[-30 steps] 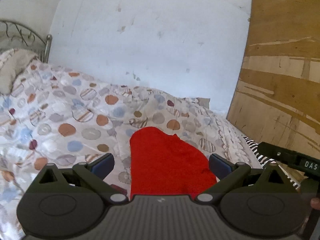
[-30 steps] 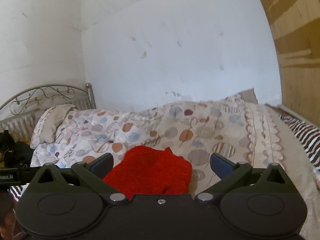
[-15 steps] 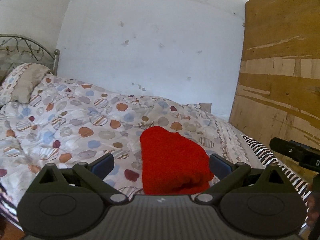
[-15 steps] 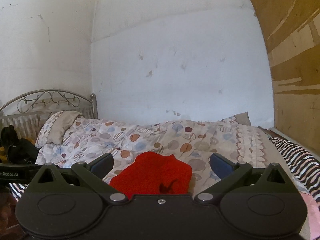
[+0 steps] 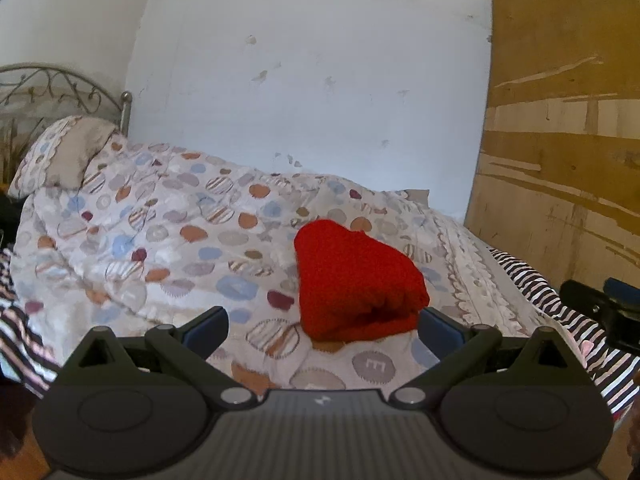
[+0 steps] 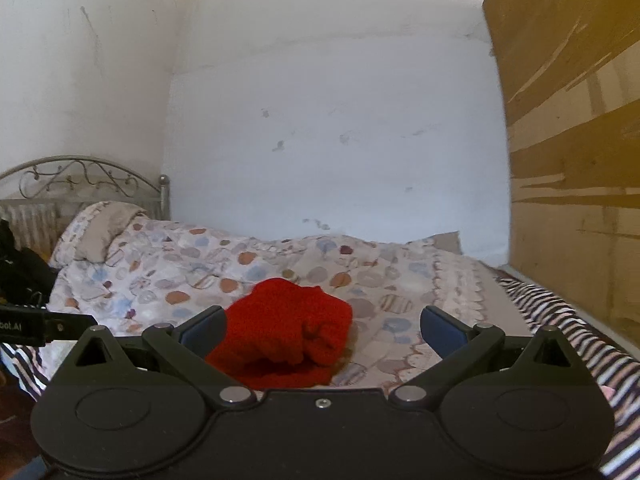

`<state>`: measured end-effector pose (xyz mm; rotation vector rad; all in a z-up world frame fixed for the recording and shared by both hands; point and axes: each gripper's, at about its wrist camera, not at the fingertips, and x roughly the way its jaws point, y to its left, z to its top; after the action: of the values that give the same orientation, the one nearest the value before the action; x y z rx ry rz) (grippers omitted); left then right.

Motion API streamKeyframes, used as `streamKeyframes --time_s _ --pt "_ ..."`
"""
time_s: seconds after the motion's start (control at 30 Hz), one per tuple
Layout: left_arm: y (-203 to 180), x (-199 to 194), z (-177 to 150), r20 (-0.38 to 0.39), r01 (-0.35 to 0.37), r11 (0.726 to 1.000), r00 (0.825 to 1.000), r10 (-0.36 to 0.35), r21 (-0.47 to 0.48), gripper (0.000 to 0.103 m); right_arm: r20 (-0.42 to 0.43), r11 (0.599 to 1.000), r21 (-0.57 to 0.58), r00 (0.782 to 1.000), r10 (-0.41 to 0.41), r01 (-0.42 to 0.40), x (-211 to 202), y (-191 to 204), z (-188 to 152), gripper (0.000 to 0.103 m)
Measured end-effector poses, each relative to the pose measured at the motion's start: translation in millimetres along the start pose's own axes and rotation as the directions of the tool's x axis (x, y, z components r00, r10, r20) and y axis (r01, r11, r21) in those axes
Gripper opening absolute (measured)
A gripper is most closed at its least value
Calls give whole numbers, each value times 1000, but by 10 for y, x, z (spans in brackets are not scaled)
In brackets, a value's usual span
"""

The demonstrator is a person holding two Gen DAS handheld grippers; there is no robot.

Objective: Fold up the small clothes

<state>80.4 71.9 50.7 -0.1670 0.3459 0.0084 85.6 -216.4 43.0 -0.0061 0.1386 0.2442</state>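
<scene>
Left wrist: 1 red garment (image 5: 356, 280) folded on quilt (image 5: 168, 240); 2 grippers—left gripper (image 5: 323, 326), right gripper (image 6: 323, 326)—both wide apart, empty.

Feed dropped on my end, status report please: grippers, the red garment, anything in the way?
Left hand-held gripper open, empty. Right hand-held gripper open, empty. Red garment folded on the quilt, untouched. Nothing in the way.

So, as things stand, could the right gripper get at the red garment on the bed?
Probably yes. The right gripper is open and empty, and the folded red garment lies on the quilt straight ahead, with nothing between them. The left gripper is off to the side.
</scene>
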Motion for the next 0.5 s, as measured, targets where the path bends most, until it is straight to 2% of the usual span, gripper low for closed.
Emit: streamKeyframes --time_s 0.13,0.23,0.5 --pt "0 -44 -137 -20 -20 1000 1000 20 24 103 -5 1000 -12 1000 -14 14 -124 78 -115 103" --pt "12 -48 -196 -40 1 999 999 1 52 103 -18 999 -31 1000 -14 13 -143 122 -185 103" --pt "61 -47 -322 -44 -18 999 999 20 41 103 -85 1000 -2 996 17 -17 -50 177 -346 103"
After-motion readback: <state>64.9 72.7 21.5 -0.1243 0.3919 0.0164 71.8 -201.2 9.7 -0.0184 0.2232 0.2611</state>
